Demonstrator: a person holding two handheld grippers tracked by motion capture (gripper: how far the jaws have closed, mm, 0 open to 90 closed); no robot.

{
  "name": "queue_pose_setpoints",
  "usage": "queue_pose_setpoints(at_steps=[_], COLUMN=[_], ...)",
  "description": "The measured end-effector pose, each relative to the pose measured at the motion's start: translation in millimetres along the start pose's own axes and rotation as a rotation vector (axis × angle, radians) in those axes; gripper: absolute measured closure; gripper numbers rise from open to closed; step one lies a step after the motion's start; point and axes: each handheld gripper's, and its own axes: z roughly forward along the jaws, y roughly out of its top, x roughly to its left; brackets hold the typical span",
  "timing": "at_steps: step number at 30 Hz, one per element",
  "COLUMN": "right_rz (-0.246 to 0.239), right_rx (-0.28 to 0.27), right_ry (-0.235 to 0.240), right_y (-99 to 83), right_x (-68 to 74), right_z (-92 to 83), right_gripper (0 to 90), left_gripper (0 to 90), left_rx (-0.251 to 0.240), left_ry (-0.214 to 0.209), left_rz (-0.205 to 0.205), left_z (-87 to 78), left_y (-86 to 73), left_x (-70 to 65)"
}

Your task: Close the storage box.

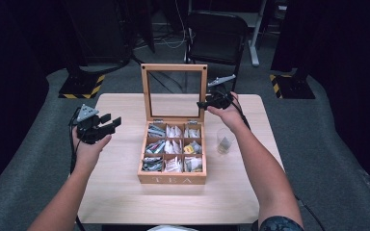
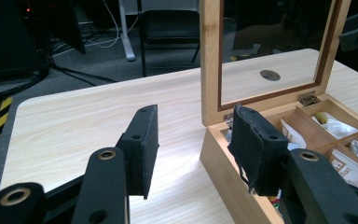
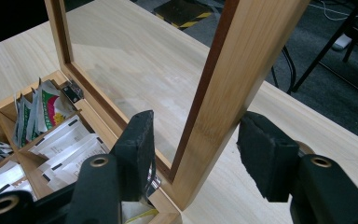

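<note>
A wooden tea box (image 1: 172,179) marked TEA stands mid-table, its compartments full of tea bags (image 1: 173,147). Its glass lid (image 1: 174,67) is raised upright. My right gripper (image 1: 204,103) is at the lid's right edge. In the right gripper view, my right gripper (image 3: 199,126) straddles the lid's side frame (image 3: 233,70); the right pad is at the wood, while a gap shows at the left pad. My left gripper (image 1: 112,120) hovers left of the box, open and empty. From the left gripper view, my left gripper (image 2: 196,121) points at the box's left wall (image 2: 223,163).
A clear glass cup (image 1: 224,141) with a tea bag in it stands just right of the box, under my right forearm. The light wood table (image 1: 125,192) has bare room to the left and front. A black chair (image 1: 217,36) stands beyond the far edge.
</note>
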Motion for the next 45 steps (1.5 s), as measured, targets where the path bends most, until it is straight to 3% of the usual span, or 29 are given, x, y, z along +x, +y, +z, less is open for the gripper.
queue_pose_setpoints(at_steps=[10,16,22,30,45], right_rz=[0.007,0.010,-0.004,-0.004,-0.001], right_rx=[0.001,0.003,0.004,0.007,0.010], right_ry=[0.012,0.024,0.006,0.003,-0.044], right_y=[-0.6,-0.2,0.3,0.6,2.6], right_x=[0.4,-0.2,0.6,3.3,9.9], right_z=[-6.2,-11.8,-15.4,-17.7,-16.8], right_gripper=[52.2,58.8,67.4,66.5,64.7], left_gripper=[51.7,51.7,51.6,51.7,51.7], left_rx=[-0.001,-0.001,-0.001,0.003,0.002], left_ry=[-0.008,-0.015,-0.019,-0.021,-0.018], left_rz=[0.006,0.008,0.013,0.016,0.011], left_z=[2.7,5.7,7.6,7.8,9.1], left_y=[2.4,3.6,4.8,5.1,5.7], left_x=[-3.1,-6.3,-8.5,-9.4,-9.6])
